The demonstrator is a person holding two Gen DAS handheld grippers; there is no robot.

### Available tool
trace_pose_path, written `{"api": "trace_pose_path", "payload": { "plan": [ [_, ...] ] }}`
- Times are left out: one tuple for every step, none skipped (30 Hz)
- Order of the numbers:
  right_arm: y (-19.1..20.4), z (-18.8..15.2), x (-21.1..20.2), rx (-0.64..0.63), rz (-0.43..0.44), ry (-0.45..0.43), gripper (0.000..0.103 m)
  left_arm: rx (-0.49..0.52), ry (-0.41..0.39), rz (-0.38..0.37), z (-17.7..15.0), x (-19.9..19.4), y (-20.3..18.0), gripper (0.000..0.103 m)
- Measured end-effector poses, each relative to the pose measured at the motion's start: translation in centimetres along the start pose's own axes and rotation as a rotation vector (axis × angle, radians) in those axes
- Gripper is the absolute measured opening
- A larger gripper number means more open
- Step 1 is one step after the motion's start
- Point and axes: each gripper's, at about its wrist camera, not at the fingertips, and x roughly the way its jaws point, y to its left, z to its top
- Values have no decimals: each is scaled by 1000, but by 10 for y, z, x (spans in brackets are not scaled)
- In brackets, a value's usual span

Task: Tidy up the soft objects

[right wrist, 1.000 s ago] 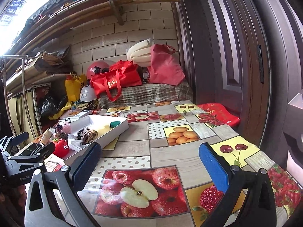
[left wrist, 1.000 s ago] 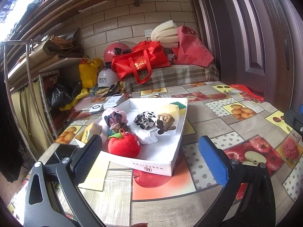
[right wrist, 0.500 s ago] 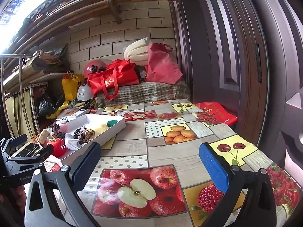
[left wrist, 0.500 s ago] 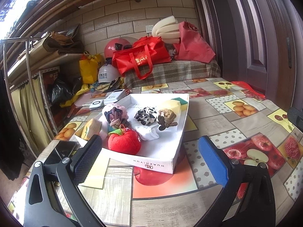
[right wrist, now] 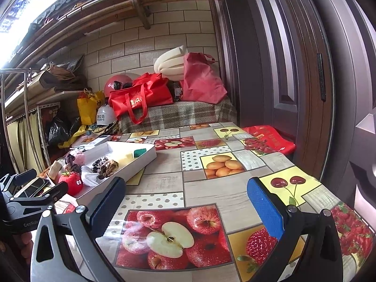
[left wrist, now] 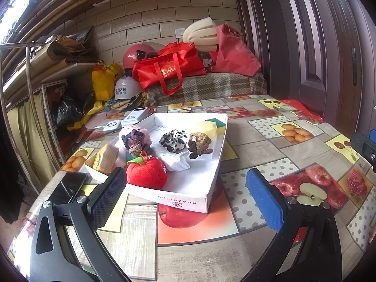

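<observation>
A white cardboard box [left wrist: 183, 201] sits on the fruit-print table and holds soft things: a red plush apple [left wrist: 146, 172], a pink and brown fuzzy toy [left wrist: 134, 137], a black-and-white scrunchie [left wrist: 174, 139], a brown braided scrunchie [left wrist: 199, 142], a white cloth [left wrist: 177, 162], a yellow sponge [left wrist: 206, 128]. My left gripper [left wrist: 185, 197] is open and empty, just short of the box's near wall. My right gripper [right wrist: 185, 202] is open and empty over bare table, right of the box [right wrist: 131, 166]. The left gripper shows at the far left of the right wrist view [right wrist: 35, 192].
A black phone [left wrist: 68, 188] lies on the table left of the box. A yellowish soft block [left wrist: 105, 158] sits at the box's left side. White devices [left wrist: 137, 115] lie behind it. Red bags [left wrist: 169, 68] and helmets crowd a bench behind the table. A door [right wrist: 293, 70] stands at the right.
Both grippers have drifted slightly, so the box sits a little closer to the left gripper. Nothing was picked up or let go.
</observation>
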Motion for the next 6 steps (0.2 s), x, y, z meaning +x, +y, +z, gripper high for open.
{"api": "trace_pose_path", "payload": {
  "plan": [
    [0, 0, 1, 1, 0, 4, 103, -1, 4, -3, 0, 1, 1, 103],
    [-1, -1, 0, 1, 0, 7, 103, -3, 8, -6, 0, 1, 1, 103],
    [-1, -1, 0, 3, 1, 9, 103, -7, 12, -8, 0, 2, 2, 103],
    [-2, -1, 0, 6, 2, 9, 103, -13, 13, -14, 0, 2, 3, 103],
    [-3, -1, 0, 10, 3, 10, 103, -18, 15, -18, 0, 3, 5, 103],
    [-3, -1, 0, 12, 3, 12, 103, -21, 18, -17, 0, 3, 5, 103]
  ]
}}
